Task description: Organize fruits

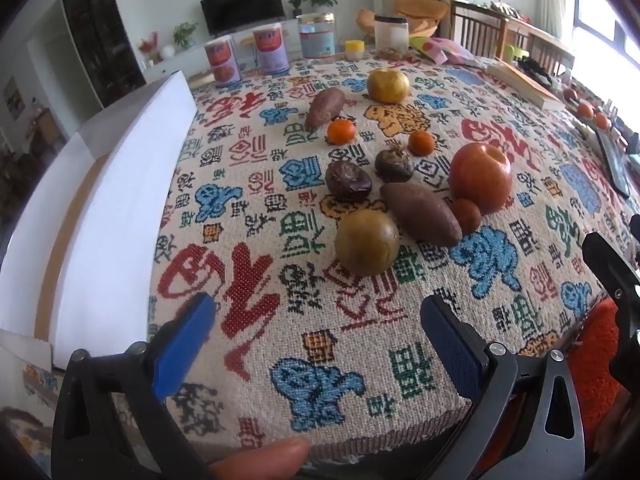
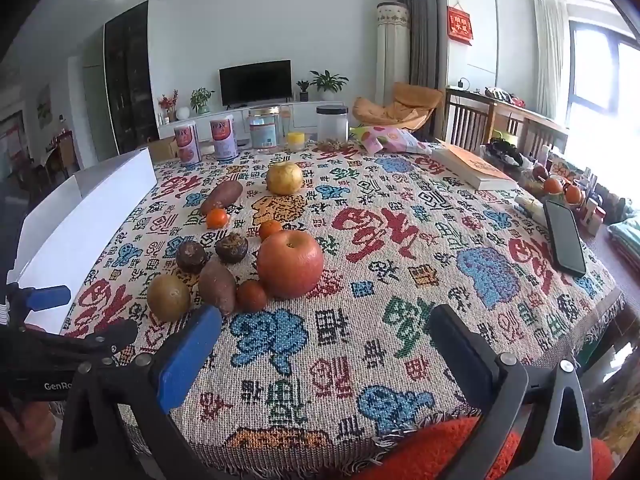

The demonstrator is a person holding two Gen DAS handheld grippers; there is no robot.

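Observation:
Fruit lies in a cluster on the patterned tablecloth: a red apple, a green-brown round fruit, a sweet potato, two dark wrinkled fruits, small oranges, a yellow round fruit and a second sweet potato farther back. My left gripper is open and empty, short of the cluster. My right gripper is open and empty, near the front edge.
A white open box stands at the table's left edge. Cans and jars line the back. A book, a phone and more oranges lie at the right.

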